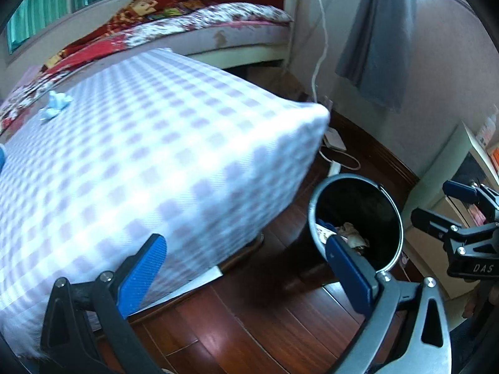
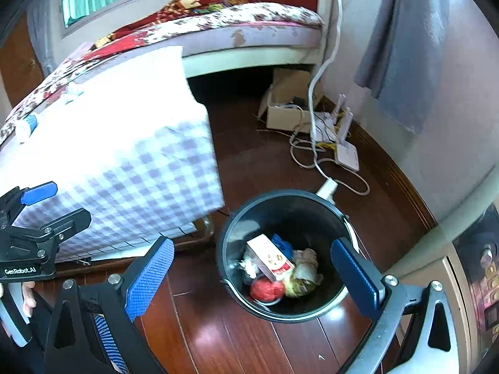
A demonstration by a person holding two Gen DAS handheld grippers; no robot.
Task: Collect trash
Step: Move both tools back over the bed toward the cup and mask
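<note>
Both grippers hang over a dark red wood floor [image 2: 237, 336] next to a desk [image 1: 149, 168] covered w/ a lilac-and-white checked cloth.

Left gripper [image 1: 246, 268]: jaws wide apart, nothing betw. them. Its left blue pad sits in front of the cloth's near edge, its right pad in front of the bin rim.

Right gripper [image 2: 252, 274]: jaws also wide apart & empty, hanging above the bin [image 2: 230, 249], which shows betw. the two pads.

The bin is a round black bucket w/ a metal rim, upright on the floor just off the desk corner. Inside, in the right wrist view: a white-and-red carton [image 2: 270, 257], a red ball-like lump [image 2: 266, 290], a blue scrap [image 2: 282, 244], crumpled paper [image 2: 307, 263].

On the desk, far side: crumpled light-blue tissue [image 1: 56, 103] well apart from the bin. In the right wrist view a small white-and-blue tube-like item [image 2: 26, 127] lies near the desk's left edge; can't tell what it is.

Behind the desk: a bed [image 2: 255, 35] w/ floral bedding. On the floor by the wall: white cables [image 2: 315, 155], a white router [image 2: 346, 152], a cardboard box [image 2: 287, 109]. Grey cloth [image 2: 408, 50] hangs on the wall.
</note>
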